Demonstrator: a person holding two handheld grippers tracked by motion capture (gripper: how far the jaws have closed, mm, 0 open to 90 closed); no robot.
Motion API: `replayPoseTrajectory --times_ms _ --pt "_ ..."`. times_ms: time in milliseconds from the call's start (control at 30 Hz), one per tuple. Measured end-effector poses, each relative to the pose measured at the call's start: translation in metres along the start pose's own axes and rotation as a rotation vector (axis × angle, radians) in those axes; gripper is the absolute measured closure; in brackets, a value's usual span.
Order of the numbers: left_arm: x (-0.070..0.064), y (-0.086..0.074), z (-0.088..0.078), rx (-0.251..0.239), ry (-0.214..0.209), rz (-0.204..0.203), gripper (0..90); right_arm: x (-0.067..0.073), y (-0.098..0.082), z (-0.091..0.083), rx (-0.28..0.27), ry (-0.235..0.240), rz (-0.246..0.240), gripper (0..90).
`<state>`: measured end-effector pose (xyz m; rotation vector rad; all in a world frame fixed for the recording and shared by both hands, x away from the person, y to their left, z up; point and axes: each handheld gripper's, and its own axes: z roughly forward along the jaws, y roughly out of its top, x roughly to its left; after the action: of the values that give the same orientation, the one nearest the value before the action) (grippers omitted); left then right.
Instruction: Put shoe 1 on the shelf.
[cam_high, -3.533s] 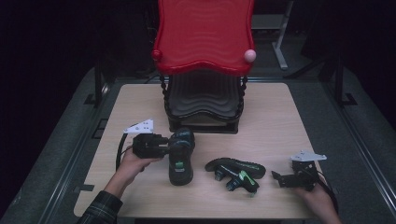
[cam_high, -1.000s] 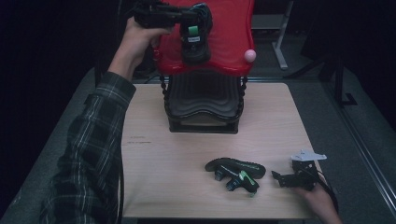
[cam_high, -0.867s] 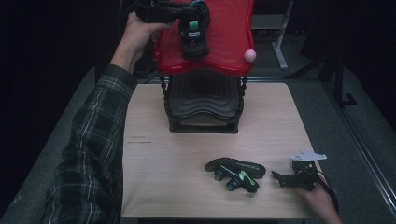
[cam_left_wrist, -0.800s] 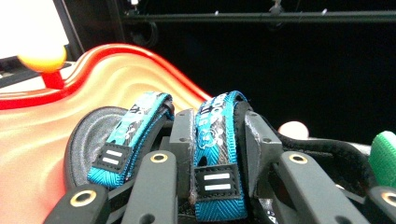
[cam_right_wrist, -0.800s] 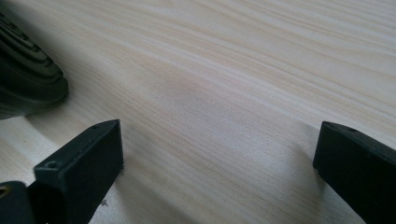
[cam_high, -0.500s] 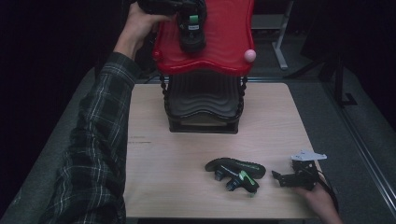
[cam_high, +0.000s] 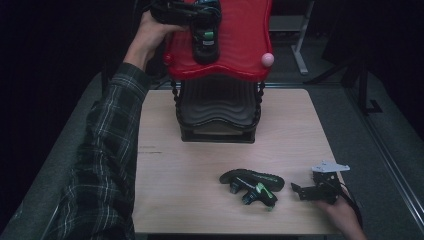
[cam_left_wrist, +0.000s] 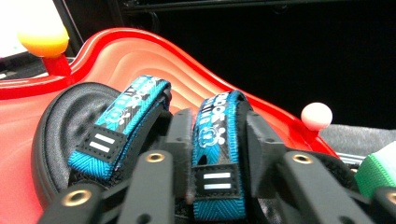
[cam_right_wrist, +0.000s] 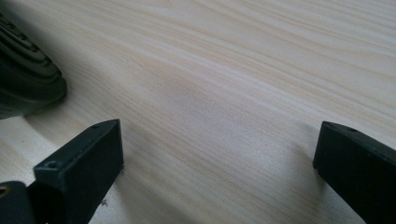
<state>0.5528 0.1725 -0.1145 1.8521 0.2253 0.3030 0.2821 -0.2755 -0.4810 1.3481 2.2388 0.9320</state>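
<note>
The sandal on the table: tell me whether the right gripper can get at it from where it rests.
Probably yes. The right gripper rests on the table beside the sandal, jaws wide apart, with bare wood between them and nothing in the way.

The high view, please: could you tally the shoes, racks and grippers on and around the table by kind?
Shoes: 2, one on the red top shelf, one on the table.
Shoe racks: 1.
Grippers: 2, left gripper, right gripper.
Total: 5

A black sandal (cam_high: 205, 37) with blue straps and a green tab lies on the red top shelf (cam_high: 240, 45), its matching partner (cam_high: 250, 182) lying on the table (cam_high: 180, 175).
</note>
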Motion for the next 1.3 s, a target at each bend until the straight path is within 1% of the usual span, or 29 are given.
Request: replayPoseTrajectory --times_ms 67,100,167,267,300,367,467,533,600,667,700,800,867,1000,1133,1167,1300 --pt "0.0 -0.002 -0.001 -0.009 0.0 -0.019 52.3 0.0 0.0 0.0 0.0 0.0 0.0 1.2" --pt "-0.001 -0.003 -0.002 -0.019 0.008 -0.025 48.5 0.0 0.0 0.0 0.0 0.0 0.0 1.1" --pt "-0.002 -0.003 -0.006 -0.035 0.009 -0.035 43.0 0.0 0.0 0.0 0.0 0.0 0.0 1.1" --pt "-0.004 -0.004 -0.012 -0.037 0.013 -0.064 32.3 0.0 0.0 0.0 0.0 0.0 0.0 1.1" --pt "-0.005 -0.004 -0.014 -0.041 0.022 -0.068 28.8 0.0 0.0 0.0 0.0 -0.001 0.001 1.1" --pt "-0.011 -0.005 -0.02 -0.039 0.04 -0.073 20.8 0.0 0.0 0.0 0.001 -0.001 0.001 1.1" --pt "-0.02 -0.007 -0.03 -0.027 0.057 -0.071 15.4 0.0 0.0 0.0 0.001 0.0 0.0 1.1" --pt "-0.028 -0.009 -0.037 -0.027 0.071 -0.063 13.6 0.0 0.0 0.0 0.002 -0.001 -0.001 1.1" --pt "-0.036 -0.011 -0.044 -0.032 0.071 -0.063 5.9 0.0 0.0 0.0 0.001 -0.002 0.0 1.1" --pt "-0.045 -0.013 -0.053 -0.028 0.089 -0.056 4.3 0.0 0.0 0.0 0.002 0.0 -0.001 1.1" --pt "-0.049 -0.015 -0.057 -0.029 0.09 -0.058 2.1 0.0 0.0 0.0 0.002 0.0 -0.001 1.1" --pt "-0.064 -0.02 -0.069 -0.032 0.107 -0.048 1.2 0.0 0.0 0.0 0.002 -0.001 0.0 1.1" --pt "-0.075 -0.024 -0.076 -0.022 0.116 -0.037 1.1 0.0 0.0 0.0 0.002 -0.002 0.0 1.1" --pt "-0.095 -0.037 -0.087 -0.011 0.122 -0.038 1.2 0.0 0.0 0.0 0.003 -0.004 0.002 1.1" --pt "-0.115 -0.052 -0.093 -0.007 0.114 -0.034 1.2 0.0 0.0 0.0 0.003 -0.004 0.002 1.1" --pt "-0.119 -0.056 -0.094 -0.007 0.111 -0.03 1.2 0.0 0.0 0.0 0.003 -0.003 0.002 1.1" --pt "-0.135 -0.073 -0.097 -0.007 0.099 -0.036 1.2 0.0 0.0 0.0 0.002 -0.004 0.002 1.1"
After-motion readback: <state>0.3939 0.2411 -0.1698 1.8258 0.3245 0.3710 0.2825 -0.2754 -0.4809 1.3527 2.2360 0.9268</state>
